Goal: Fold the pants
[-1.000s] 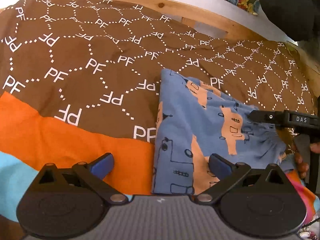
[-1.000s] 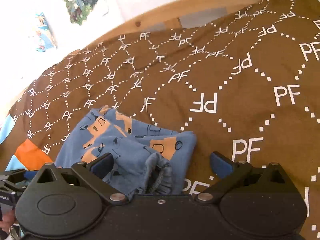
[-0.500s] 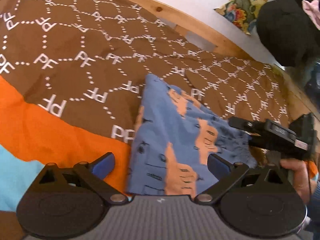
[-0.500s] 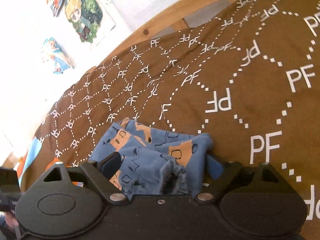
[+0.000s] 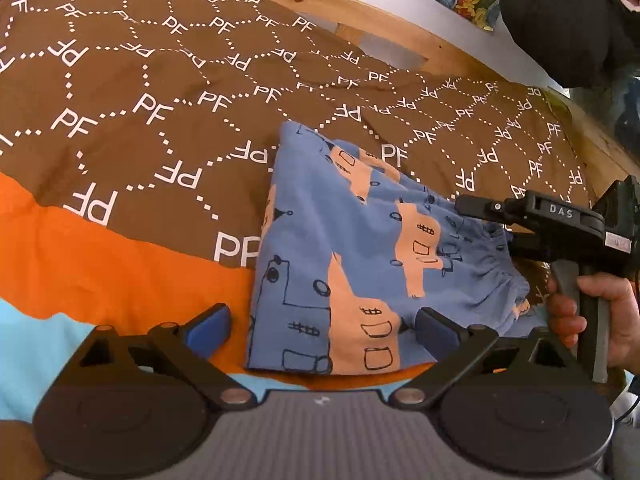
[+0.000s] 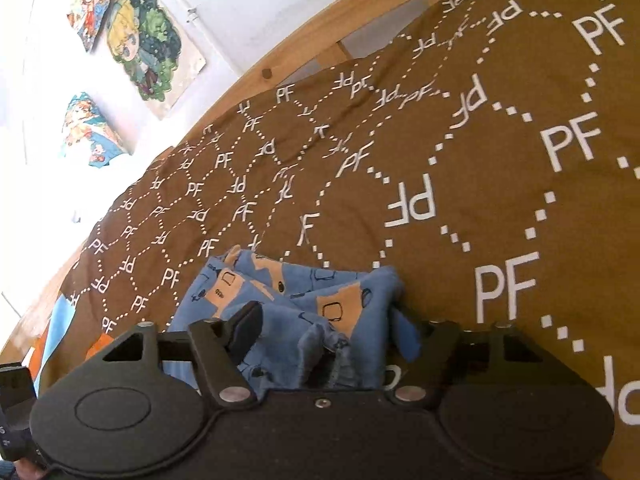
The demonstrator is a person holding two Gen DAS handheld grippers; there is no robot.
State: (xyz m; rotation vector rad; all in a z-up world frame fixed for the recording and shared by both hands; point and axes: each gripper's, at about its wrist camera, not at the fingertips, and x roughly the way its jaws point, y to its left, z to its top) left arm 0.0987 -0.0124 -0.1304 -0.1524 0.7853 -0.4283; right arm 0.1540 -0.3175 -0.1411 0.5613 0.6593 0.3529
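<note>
A brown bedspread [image 5: 120,92] printed with white "PF" letters covers most of the bed, with orange and light blue bands along its near edge. Only the left wrist view shows the whole folded blue pants [image 5: 360,248] with orange vehicle prints, lying flat near that edge, half on the orange band. It also shows the right gripper [image 5: 480,206] reaching in from the right over the gathered waistband, a hand [image 5: 600,312] on its handle, and a black bundle [image 5: 560,20] beyond the far right corner. The left gripper [image 5: 324,326] stands wide open and holds nothing, its right finger over the pants' near edge. The right wrist view alone shows wall pictures [image 6: 152,40] past the wooden bed frame [image 6: 280,64], bunched waistband cloth between the right gripper's [image 6: 324,332] fingers, which are partly closed about it, and open bedspread beyond.
</note>
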